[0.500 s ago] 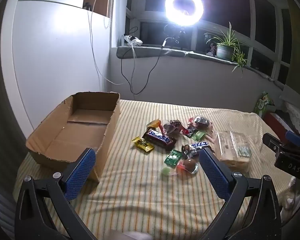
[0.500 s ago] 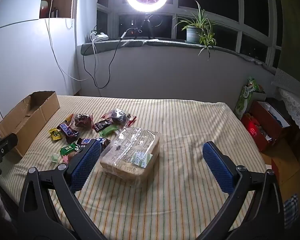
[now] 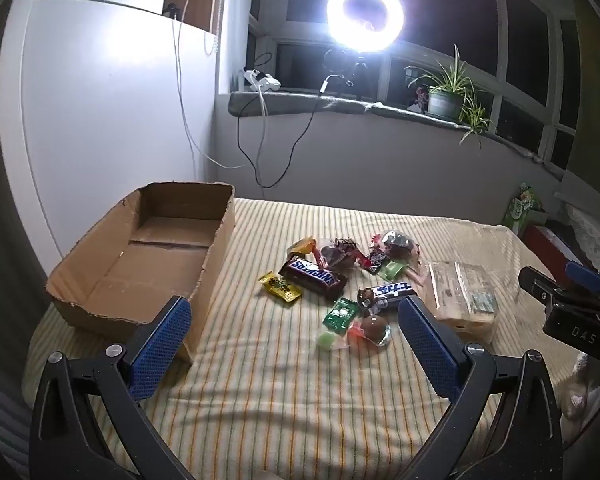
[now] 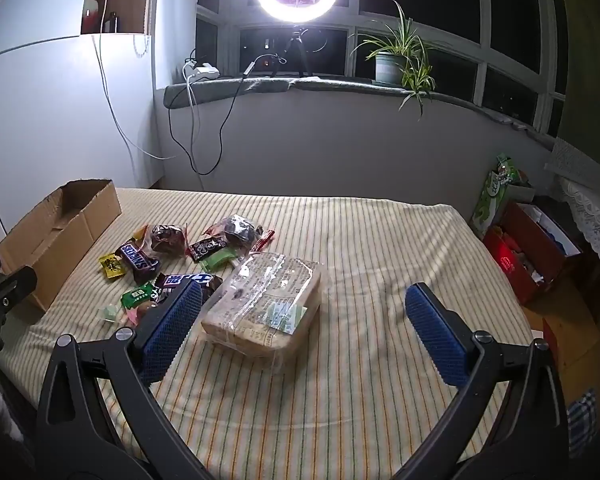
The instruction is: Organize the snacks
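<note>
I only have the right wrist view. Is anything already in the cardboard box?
Observer: No. The left wrist view looks straight into the cardboard box, and its floor is bare.
Operator: Is the left gripper holding anything?
Observer: No. The left gripper has its jaws wide open above the striped cover, with nothing between them.
Operator: Any snack that my view mostly hides?
Observer: Yes, a round brown sweet in clear wrap, at the near edge of the pile.
</note>
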Demonstrator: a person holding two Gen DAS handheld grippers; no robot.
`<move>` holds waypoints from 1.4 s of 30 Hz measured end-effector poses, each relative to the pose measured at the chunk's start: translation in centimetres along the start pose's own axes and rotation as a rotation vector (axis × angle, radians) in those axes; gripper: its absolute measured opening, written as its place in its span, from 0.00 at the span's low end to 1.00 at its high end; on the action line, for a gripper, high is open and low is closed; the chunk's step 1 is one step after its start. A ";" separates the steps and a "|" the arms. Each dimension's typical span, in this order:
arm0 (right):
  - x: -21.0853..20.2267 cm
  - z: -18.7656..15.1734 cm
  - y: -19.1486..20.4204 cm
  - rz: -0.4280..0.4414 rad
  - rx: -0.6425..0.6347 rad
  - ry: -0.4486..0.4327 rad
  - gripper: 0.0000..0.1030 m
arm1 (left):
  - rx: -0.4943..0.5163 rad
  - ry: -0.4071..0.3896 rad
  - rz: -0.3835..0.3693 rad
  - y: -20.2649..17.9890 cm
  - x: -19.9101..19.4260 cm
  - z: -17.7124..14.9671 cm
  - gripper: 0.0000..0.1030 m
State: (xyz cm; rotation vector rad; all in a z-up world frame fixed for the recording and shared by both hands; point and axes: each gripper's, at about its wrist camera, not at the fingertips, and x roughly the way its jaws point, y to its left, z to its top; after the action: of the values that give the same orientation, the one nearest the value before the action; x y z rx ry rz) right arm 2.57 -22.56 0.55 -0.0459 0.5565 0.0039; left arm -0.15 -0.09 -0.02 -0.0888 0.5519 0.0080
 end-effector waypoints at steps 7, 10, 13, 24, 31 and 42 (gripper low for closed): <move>-0.6 -0.1 -0.2 -0.001 0.006 -0.008 1.00 | 0.005 -0.026 -0.018 -0.1 -1.6 0.1 0.99; -1.4 -0.1 0.0 0.001 0.007 -0.011 1.00 | 0.010 -0.031 -0.027 -0.2 -2.0 0.1 0.99; -2.1 -0.2 0.2 -0.005 -0.003 -0.019 1.00 | 0.009 -0.044 -0.030 -0.3 -2.7 0.1 0.99; -2.8 -0.2 0.9 0.017 -0.012 -0.018 1.00 | -0.002 -0.033 -0.035 -0.1 -3.0 -0.6 0.99; -3.0 -0.3 1.1 0.032 -0.004 -0.013 1.00 | -0.006 -0.027 -0.057 -0.3 -3.1 -0.8 0.98; -1.6 -0.2 1.6 0.052 -0.003 0.017 1.00 | -0.002 0.001 -0.102 -0.6 -1.4 -0.5 0.95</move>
State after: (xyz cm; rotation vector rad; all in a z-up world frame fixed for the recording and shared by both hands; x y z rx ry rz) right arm 1.06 -20.99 1.23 -0.0342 0.5748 0.0545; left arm -1.56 -0.75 0.31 -0.1187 0.5478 -0.0907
